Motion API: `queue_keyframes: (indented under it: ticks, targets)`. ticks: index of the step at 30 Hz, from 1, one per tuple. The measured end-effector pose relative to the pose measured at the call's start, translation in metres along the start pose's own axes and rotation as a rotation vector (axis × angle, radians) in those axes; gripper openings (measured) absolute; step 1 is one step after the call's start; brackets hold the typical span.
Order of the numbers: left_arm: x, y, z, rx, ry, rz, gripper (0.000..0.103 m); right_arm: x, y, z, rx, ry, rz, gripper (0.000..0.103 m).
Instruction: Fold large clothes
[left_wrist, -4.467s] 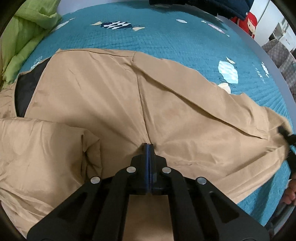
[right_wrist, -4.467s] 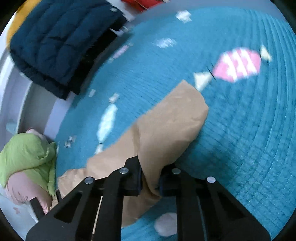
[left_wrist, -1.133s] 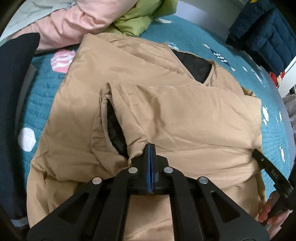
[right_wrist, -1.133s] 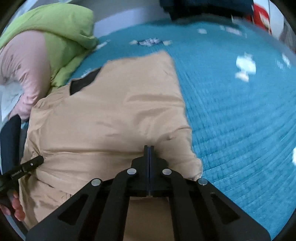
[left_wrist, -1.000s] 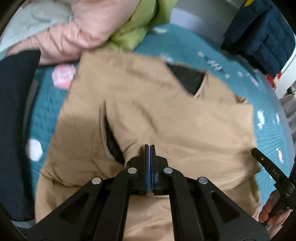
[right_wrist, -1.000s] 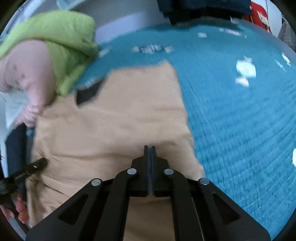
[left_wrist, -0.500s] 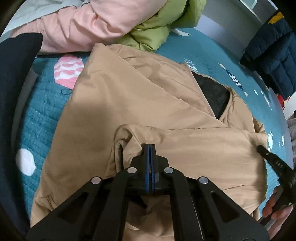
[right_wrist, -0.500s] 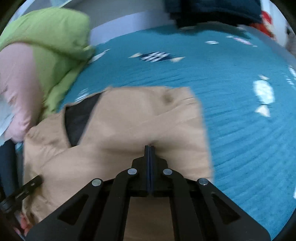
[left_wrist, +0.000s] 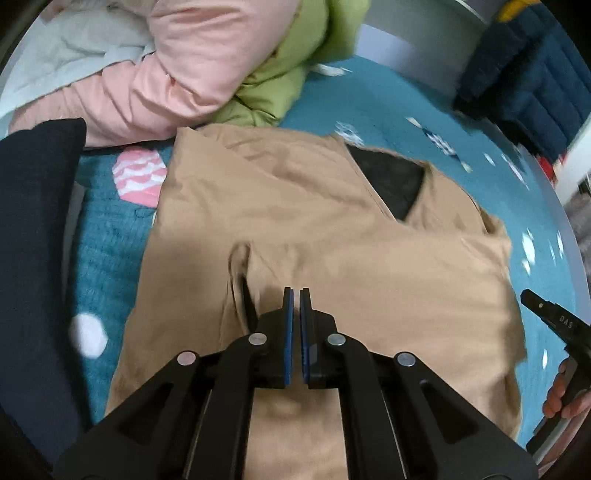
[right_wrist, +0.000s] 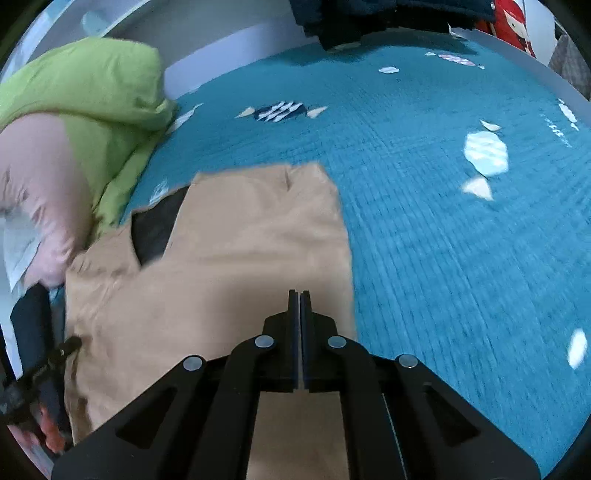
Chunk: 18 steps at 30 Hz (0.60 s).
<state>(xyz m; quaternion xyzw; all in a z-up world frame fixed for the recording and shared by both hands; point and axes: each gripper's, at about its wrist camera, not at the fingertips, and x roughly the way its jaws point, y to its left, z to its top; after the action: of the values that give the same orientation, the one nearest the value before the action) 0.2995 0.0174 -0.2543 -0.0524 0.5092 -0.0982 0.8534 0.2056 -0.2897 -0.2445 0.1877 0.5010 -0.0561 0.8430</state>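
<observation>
A tan jacket (left_wrist: 332, 229) lies on the teal bedspread (right_wrist: 461, 240), its black lining (left_wrist: 391, 184) showing at the collar. In the left wrist view my left gripper (left_wrist: 295, 291) is shut on a doubled layer of the tan fabric, with a raised fold just to its left. My right gripper (right_wrist: 299, 293) is shut on the jacket (right_wrist: 240, 266) near its right edge, where the folded layer reaches up toward the black lining (right_wrist: 155, 225). A hand (left_wrist: 565, 391) on the right gripper's handle shows at the right edge of the left view.
A pink garment (left_wrist: 166, 74) and a green puffy jacket (left_wrist: 295, 74) are piled beyond the collar. A navy quilted jacket (left_wrist: 524, 74) lies at the far right, and a dark garment (left_wrist: 37, 221) fills the left edge. Bare bedspread spreads out right of the jacket.
Both grippers have moved forward over the jacket toward the collar, carrying the lower layer with them. The folded layer now lies flatter and reaches closer to the black lining.
</observation>
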Motion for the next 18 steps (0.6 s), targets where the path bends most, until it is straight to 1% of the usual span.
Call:
queue_keyframes:
  ticks: [2, 3, 4, 6, 7, 10, 14, 16, 17, 18]
  targets:
    - [-0.006, -0.004, -0.013, 0.03, 0.036, 0.013, 0.004, -0.002, -0.002, -0.015, 0.011, 0.049, 0.003, 0.001]
    - [-0.005, -0.005, -0.019, 0.041, 0.052, 0.016, 0.004, -0.001, -0.001, -0.022, 0.001, 0.058, -0.017, 0.001]
    - [-0.003, -0.004, -0.023, 0.04, 0.066, 0.02, 0.004, 0.004, 0.001, -0.027, -0.014, 0.072, -0.042, 0.001]
    - [0.014, 0.003, -0.034, 0.021, 0.123, 0.058, 0.003, 0.013, -0.001, -0.032, 0.004, 0.106, -0.047, 0.0]
    - [0.018, 0.007, -0.037, 0.013, 0.128, 0.067, 0.003, 0.019, -0.002, -0.034, 0.011, 0.116, -0.041, 0.0]
    - [0.023, 0.013, -0.042, -0.002, 0.118, 0.048, 0.003, 0.025, 0.001, -0.037, -0.007, 0.103, -0.057, 0.0]
    - [0.008, 0.012, -0.035, -0.002, 0.107, 0.044, 0.004, 0.011, 0.004, -0.027, -0.002, 0.075, -0.022, 0.0]
    - [-0.002, 0.012, -0.032, 0.01, 0.101, 0.035, 0.006, 0.002, 0.002, -0.025, 0.012, 0.056, -0.011, 0.005]
    - [-0.007, 0.012, -0.03, 0.021, 0.096, 0.03, 0.019, -0.004, 0.001, -0.023, 0.019, 0.048, 0.012, 0.011]
    - [-0.011, 0.012, -0.028, 0.026, 0.09, 0.032, 0.035, -0.01, 0.001, -0.02, 0.024, 0.036, 0.041, 0.039]
